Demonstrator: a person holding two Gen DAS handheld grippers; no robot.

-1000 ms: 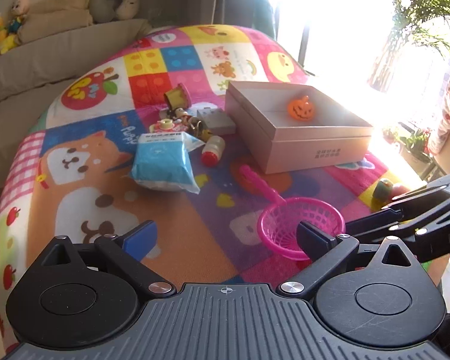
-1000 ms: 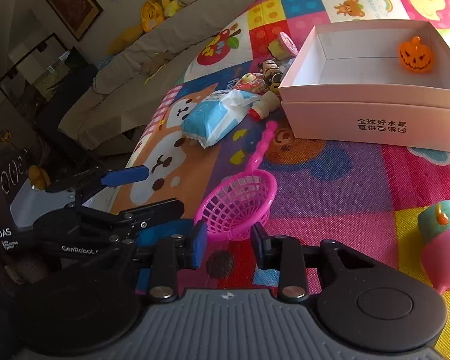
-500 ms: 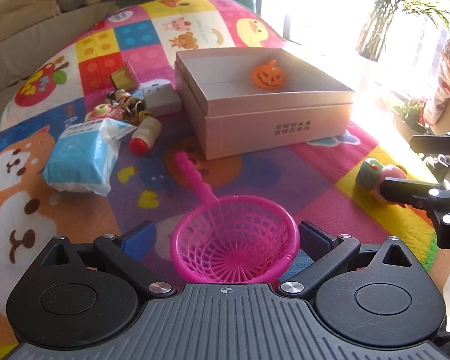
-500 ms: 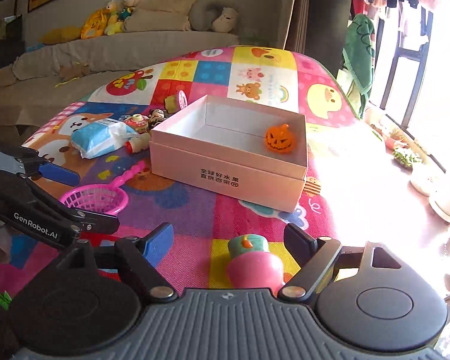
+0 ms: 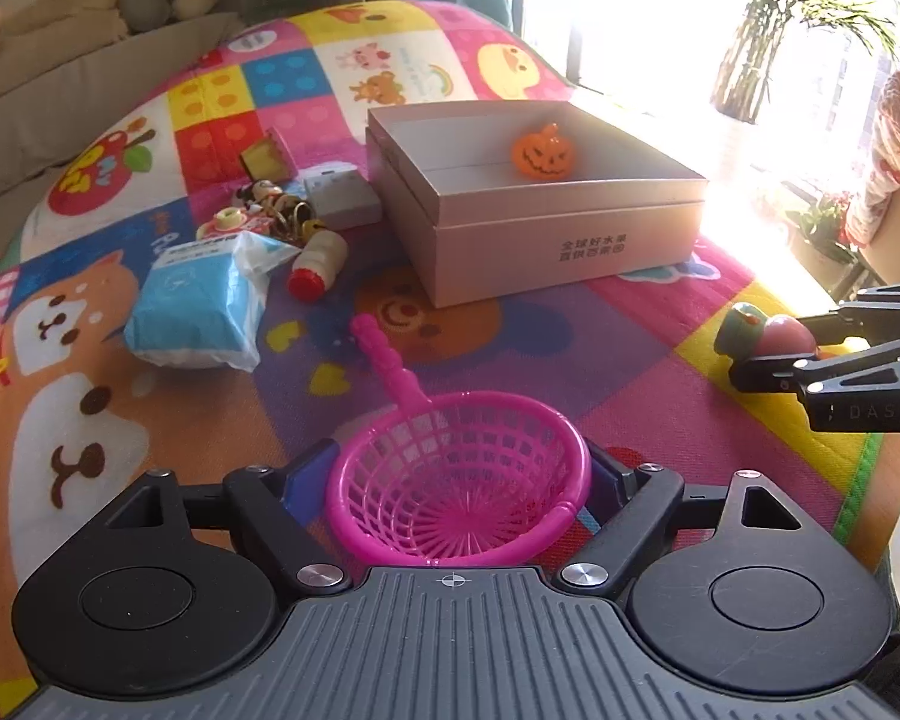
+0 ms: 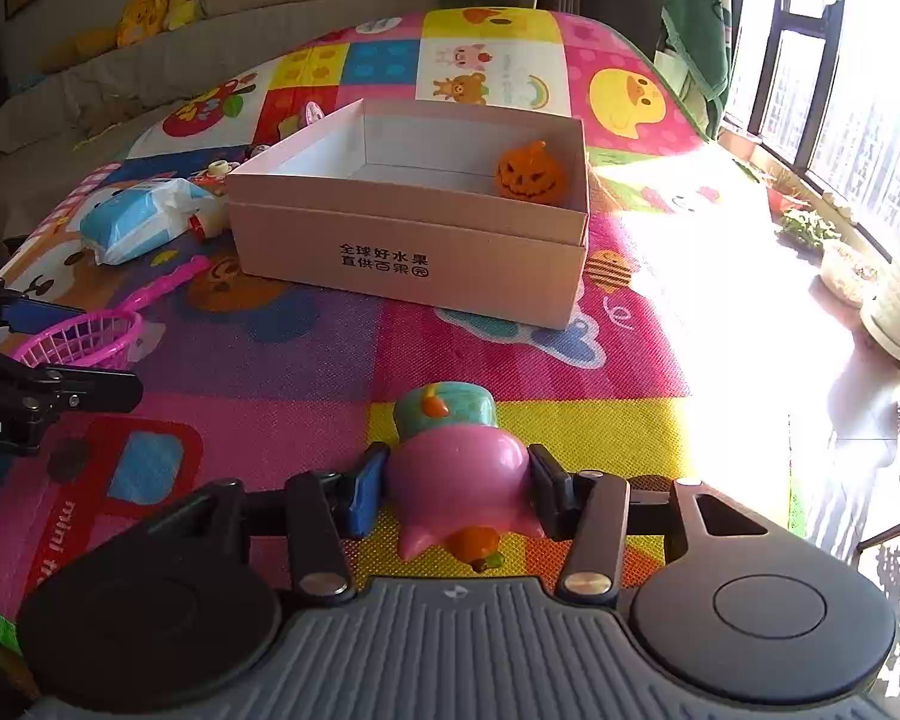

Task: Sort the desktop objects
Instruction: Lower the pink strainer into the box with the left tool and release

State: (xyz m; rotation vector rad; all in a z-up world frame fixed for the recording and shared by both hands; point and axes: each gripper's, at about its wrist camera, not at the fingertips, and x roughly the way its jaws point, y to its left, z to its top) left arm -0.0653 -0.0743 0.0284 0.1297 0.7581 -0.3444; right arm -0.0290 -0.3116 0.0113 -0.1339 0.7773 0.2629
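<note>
On the play mat (image 6: 306, 354), your two grippers work side by side. Your left gripper (image 5: 459, 474) has just been closing: its jaws now bracket the bowl of the pink strainer (image 5: 459, 480), with the pads at or against the rim at 9 and 3 o'clock; whether they press cannot be told. The strainer's handle points toward 11 o'clock. Your right gripper (image 6: 459, 489) has also just been closing and now clamps the pink toy (image 6: 456, 480) by its round body, teal cap facing 12 o'clock.

At 12 o'clock from the right gripper stands the open cardboard box (image 6: 402, 234). It contains one item: the orange pumpkin (image 6: 531, 174), in the corner at the far right.

At 10 o'clock from the left gripper lie the blue tissue pack (image 5: 201, 300) and the small bottle (image 5: 318, 264), just beside each other.
</note>
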